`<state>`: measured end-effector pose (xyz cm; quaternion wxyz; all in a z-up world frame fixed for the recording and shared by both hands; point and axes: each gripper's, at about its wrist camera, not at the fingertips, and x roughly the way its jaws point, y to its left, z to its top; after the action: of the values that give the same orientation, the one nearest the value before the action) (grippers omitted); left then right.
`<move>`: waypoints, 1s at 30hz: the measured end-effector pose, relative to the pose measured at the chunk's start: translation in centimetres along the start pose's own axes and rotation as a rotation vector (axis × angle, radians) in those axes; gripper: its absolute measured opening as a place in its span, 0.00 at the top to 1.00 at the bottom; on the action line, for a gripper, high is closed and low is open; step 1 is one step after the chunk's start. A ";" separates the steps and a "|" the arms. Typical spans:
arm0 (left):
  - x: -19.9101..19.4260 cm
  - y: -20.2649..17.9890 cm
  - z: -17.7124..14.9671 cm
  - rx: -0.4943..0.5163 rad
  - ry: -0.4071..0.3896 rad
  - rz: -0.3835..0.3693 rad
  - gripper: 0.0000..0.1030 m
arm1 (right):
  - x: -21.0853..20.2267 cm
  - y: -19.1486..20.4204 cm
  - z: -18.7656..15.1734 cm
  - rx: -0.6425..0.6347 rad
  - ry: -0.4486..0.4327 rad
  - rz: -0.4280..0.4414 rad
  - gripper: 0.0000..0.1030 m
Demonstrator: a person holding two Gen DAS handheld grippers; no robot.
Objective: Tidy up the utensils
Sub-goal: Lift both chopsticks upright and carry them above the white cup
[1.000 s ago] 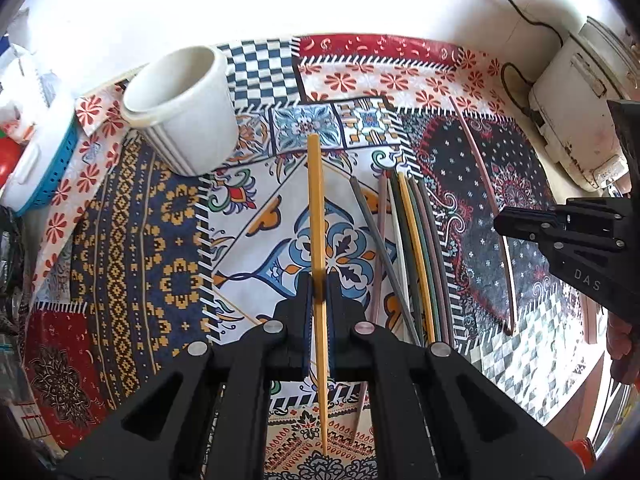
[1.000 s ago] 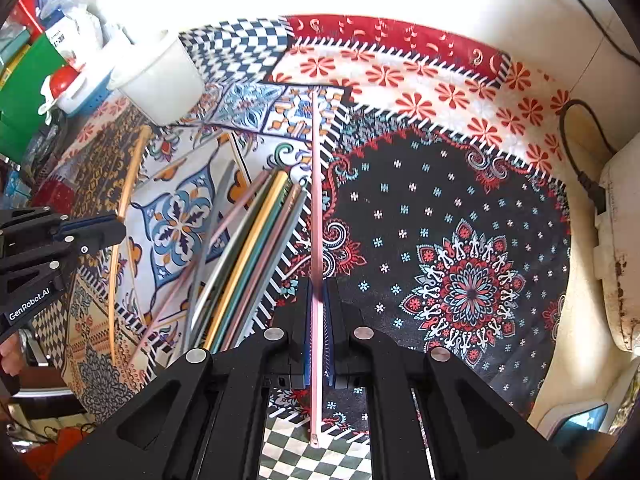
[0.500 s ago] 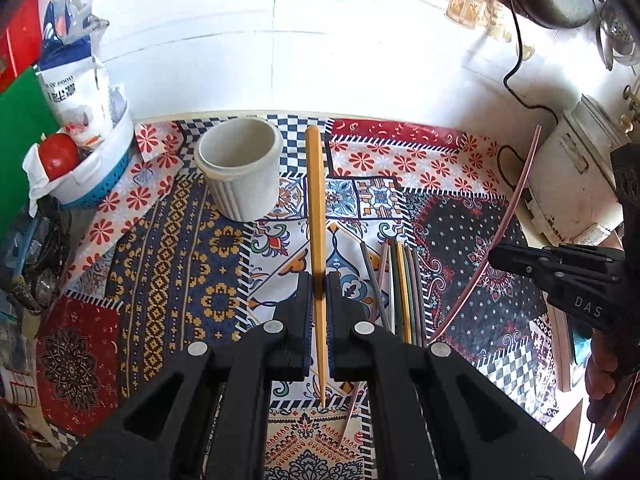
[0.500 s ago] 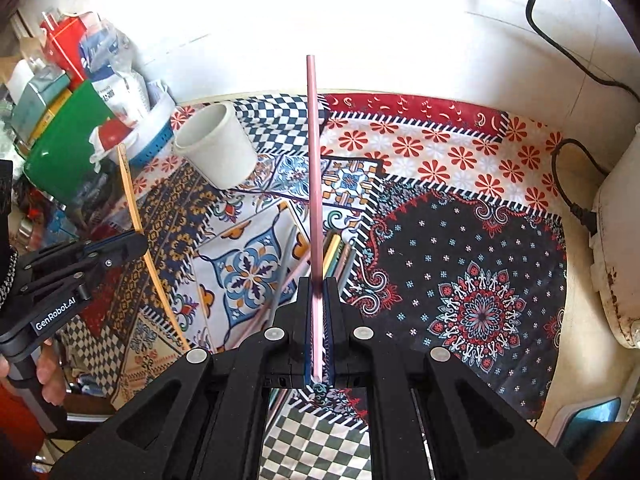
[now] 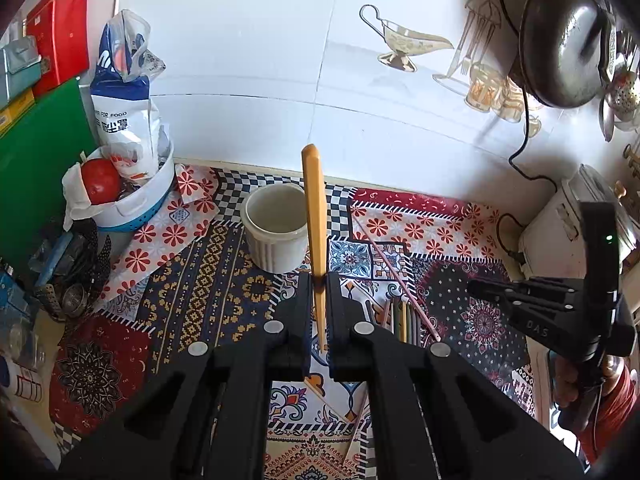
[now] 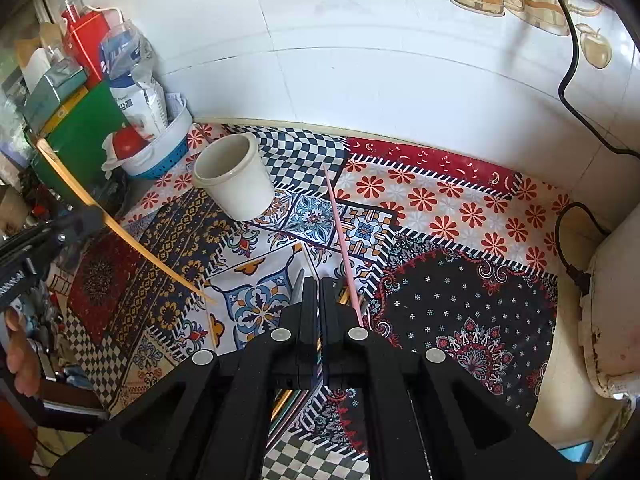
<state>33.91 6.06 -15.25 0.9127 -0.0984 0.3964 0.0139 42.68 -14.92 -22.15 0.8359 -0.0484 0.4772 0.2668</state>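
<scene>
My left gripper (image 5: 319, 280) is shut on an orange chopstick (image 5: 313, 216) held upright above the mat, just right of the empty white cup (image 5: 275, 227). My right gripper (image 6: 319, 280) is shut with nothing between its pads. The pink chopstick (image 6: 341, 240) lies loose on the patterned mat (image 6: 460, 292), beside the right finger (image 6: 332, 300). It also shows in the left wrist view (image 5: 396, 280). Several more chopsticks (image 5: 402, 316) lie side by side on the mat, partly hidden under both grippers. The cup (image 6: 234, 178) stands at the back left.
A white-and-blue basket (image 5: 136, 200) with a tomato and a food bag stands at the back left, beside a green board (image 5: 36, 168). A white appliance (image 5: 560, 232) with a black cord (image 5: 524, 136) stands at the right edge. The tiled wall (image 5: 320, 80) is behind.
Both grippers have risen and tilted back from the mat. The orange chopstick stays in the left gripper. The pink chopstick has left the right gripper and now lies on the mat.
</scene>
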 end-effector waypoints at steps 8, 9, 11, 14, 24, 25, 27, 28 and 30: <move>-0.6 0.9 0.9 -0.036 -0.042 0.020 0.96 | 5.5 -2.0 2.1 -0.024 0.128 -0.058 0.75; -0.6 1.0 1.0 -0.038 -0.045 0.027 0.96 | 6.4 -2.3 2.4 -0.032 0.143 -0.070 0.75; -0.6 1.3 1.2 -0.048 -0.048 0.033 0.96 | 8.0 -2.6 3.2 -0.042 0.166 -0.094 0.75; -0.6 1.8 1.5 -0.066 -0.055 0.041 0.96 | 10.4 -3.4 4.3 -0.036 0.212 -0.089 0.75; -0.5 3.0 3.0 -0.103 -0.079 0.066 0.96 | 15.9 -3.5 5.6 -0.065 0.332 -0.067 0.81; -0.5 3.2 3.4 -0.104 -0.084 0.068 0.96 | 16.1 -3.3 5.6 -0.080 0.334 -0.080 0.83; -0.7 3.4 4.1 -0.105 -0.099 0.075 0.96 | 15.9 -2.9 5.5 -0.108 0.320 -0.093 0.89; -0.8 3.4 4.4 -0.105 -0.108 0.076 0.96 | 15.9 -2.8 5.4 -0.111 0.319 -0.098 0.91; -1.0 3.5 5.1 -0.103 -0.124 0.080 0.96 | 15.7 -2.5 5.1 -0.125 0.296 -0.111 0.93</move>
<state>36.49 10.52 -11.72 0.9280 -0.1282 0.3414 0.0768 54.20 -9.05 -32.80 0.7654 -0.1652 0.5741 0.2395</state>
